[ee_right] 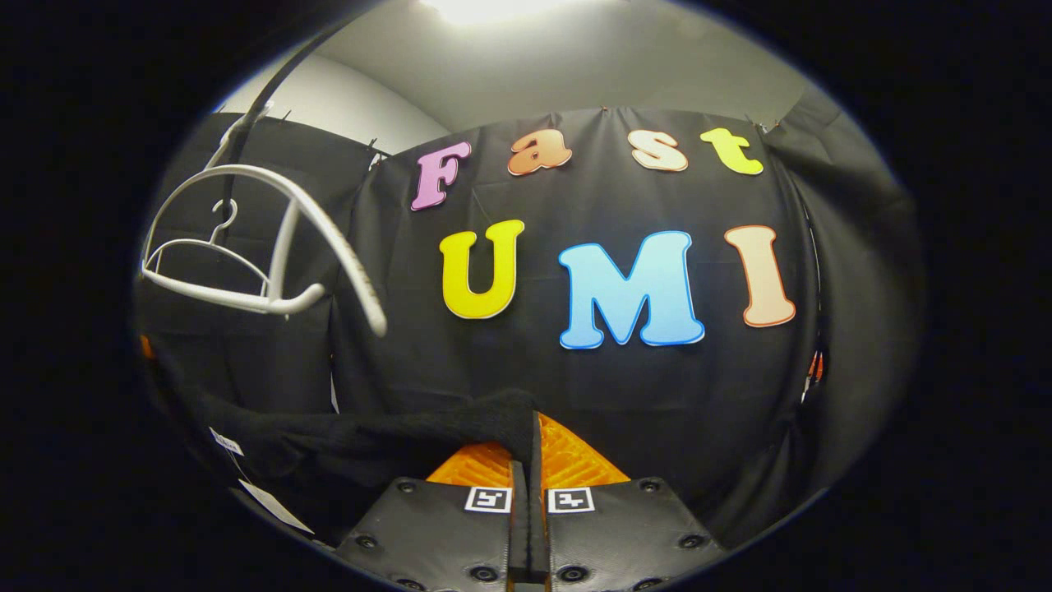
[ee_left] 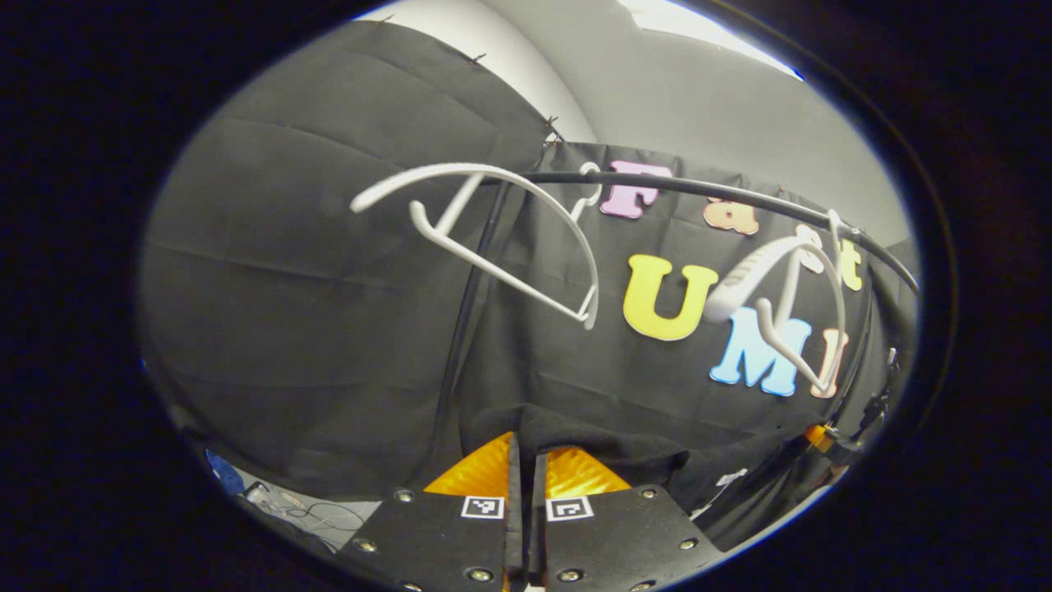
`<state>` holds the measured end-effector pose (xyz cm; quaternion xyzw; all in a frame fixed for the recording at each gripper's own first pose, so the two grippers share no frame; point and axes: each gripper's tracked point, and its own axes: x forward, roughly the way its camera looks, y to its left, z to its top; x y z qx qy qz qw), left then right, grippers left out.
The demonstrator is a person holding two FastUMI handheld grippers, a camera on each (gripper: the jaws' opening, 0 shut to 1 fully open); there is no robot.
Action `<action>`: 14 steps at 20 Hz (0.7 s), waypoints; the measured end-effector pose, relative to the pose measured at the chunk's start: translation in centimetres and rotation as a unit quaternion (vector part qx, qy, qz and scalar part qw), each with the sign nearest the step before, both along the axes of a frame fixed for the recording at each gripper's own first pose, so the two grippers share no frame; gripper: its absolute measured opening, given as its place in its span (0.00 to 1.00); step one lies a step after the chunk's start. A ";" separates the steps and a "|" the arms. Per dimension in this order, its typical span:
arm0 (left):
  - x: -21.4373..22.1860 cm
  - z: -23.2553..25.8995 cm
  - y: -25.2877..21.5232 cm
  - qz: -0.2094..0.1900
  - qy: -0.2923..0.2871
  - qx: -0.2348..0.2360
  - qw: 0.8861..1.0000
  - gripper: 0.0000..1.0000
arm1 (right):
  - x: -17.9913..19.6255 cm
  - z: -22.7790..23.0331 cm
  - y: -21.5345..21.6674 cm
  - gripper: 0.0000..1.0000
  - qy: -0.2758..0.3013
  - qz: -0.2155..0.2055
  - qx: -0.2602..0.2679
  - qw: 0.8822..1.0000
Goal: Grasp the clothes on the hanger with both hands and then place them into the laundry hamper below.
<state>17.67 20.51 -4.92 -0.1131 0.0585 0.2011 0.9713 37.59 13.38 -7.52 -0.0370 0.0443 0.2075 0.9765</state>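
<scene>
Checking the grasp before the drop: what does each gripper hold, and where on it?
Both pinch the black garment by its upper edge: left gripper at one end, right gripper at the other.

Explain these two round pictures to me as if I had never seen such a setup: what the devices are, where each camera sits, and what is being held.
A person holds a two-finger gripper in each hand, and a fisheye camera rides on each one, looking forward along its fingers.

In the left gripper view, the left gripper sits at the bottom, its jaws closed on a black garment. Above hang two bare white hangers on a dark rail.

In the right gripper view, the right gripper is likewise closed on the same black garment, which stretches off to the left with paper tags dangling. The garment is off the hangers. I cannot see the hamper.
</scene>
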 end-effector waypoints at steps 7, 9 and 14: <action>-1.6 -3.9 -1.8 -0.086 0.074 0.003 0.994 0.04 | -6.7 -2.9 -2.5 0.02 0.063 -0.059 -0.011 0.996; -1.6 -5.3 -2.5 -0.123 0.099 0.007 0.987 0.03 | -9.0 -3.4 -3.0 0.02 0.084 -0.085 -0.007 0.993; -1.6 -8.4 -4.4 -0.222 0.132 0.004 0.966 0.03 | -15.2 -6.6 -3.7 0.02 0.140 -0.138 0.001 0.980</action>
